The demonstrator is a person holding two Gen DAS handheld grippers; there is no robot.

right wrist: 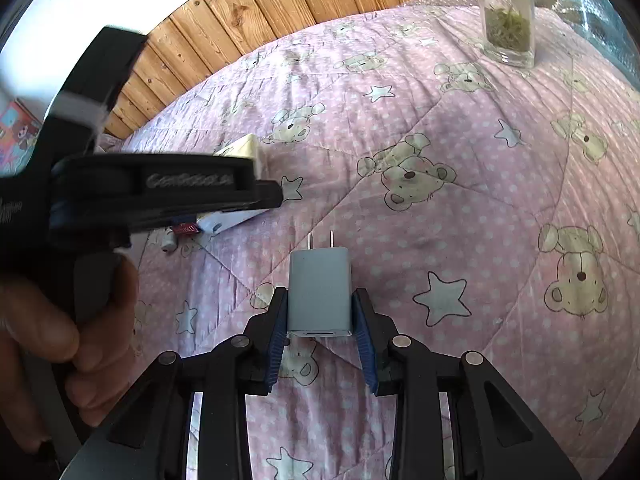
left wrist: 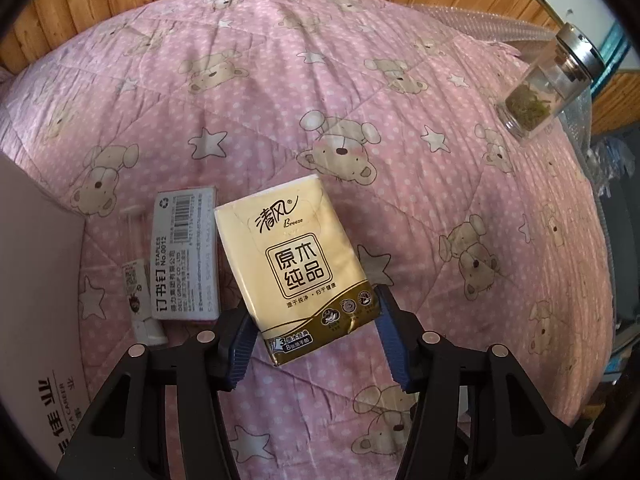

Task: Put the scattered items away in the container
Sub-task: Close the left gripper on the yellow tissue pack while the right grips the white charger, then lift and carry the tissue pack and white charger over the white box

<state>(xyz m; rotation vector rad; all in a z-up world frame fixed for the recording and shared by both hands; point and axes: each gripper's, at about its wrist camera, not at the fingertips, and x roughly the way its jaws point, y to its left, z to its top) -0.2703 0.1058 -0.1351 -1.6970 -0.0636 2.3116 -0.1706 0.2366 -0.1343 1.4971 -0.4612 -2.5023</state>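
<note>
Jaws of the left gripper (left wrist: pixel 316 334) clamp the near end of one yellow tissue pack (left wrist: pixel 298 264); jaws of the right gripper (right wrist: pixel 322 334) clamp one grey charger (right wrist: pixel 320 290), prongs pointing far, over the pink bear-print bed quilt (right wrist: pixel 460 208). Left view alone shows one staples box (left wrist: pixel 187 254) and one small white tube (left wrist: pixel 140 300) lying left of the pack, beside a white cardboard box (left wrist: pixel 38 280) at the left edge. One glass jar (left wrist: pixel 550 80) with green leaves inside stands far right, seen in both views; right view alone shows a hand (right wrist: pixel 60 328) holding the left gripper.
</note>
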